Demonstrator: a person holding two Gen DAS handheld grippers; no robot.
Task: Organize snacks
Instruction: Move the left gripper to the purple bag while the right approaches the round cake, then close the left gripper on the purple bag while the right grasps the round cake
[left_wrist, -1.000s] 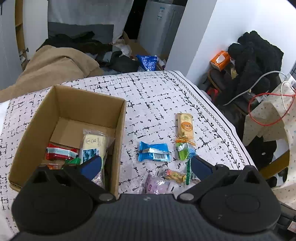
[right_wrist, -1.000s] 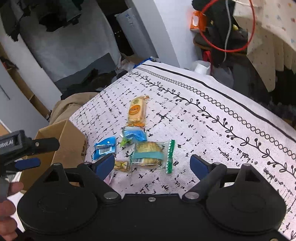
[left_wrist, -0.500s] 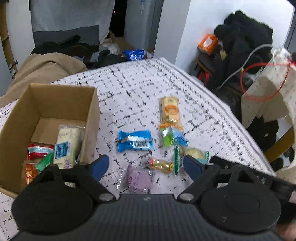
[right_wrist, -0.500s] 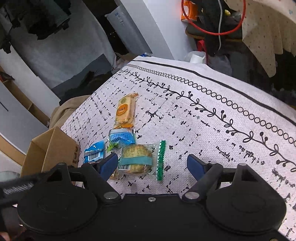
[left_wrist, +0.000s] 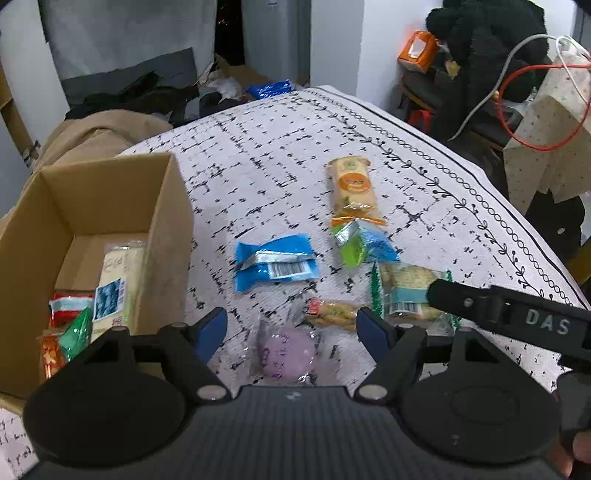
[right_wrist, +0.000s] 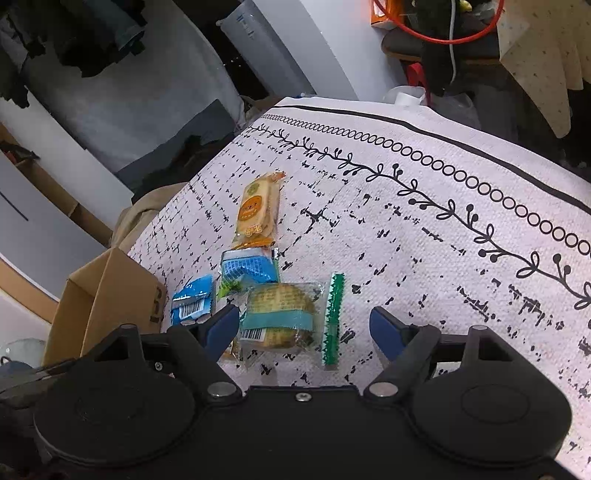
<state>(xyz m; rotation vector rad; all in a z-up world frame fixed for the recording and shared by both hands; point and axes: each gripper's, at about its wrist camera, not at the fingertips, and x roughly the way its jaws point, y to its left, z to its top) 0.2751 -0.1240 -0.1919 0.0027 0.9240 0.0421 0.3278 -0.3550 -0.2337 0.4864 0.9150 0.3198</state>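
Where it lies, cracker pkt: clear wrap, teal band.

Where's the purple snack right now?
In the left wrist view, the purple snack lies on the tablecloth between the left gripper's open fingers, right of the box.

Cardboard box sits at the bench's left edge, several packets inside, one long packet leaning on its right wall. Remaining snacks lie in a cluster right of the box: barcode packet nearest it, long biscuit packet farthest back, small pouch touching its near end, round cracker pack in front of that, twisted-snack packet and round cake packet closest to the near edge.
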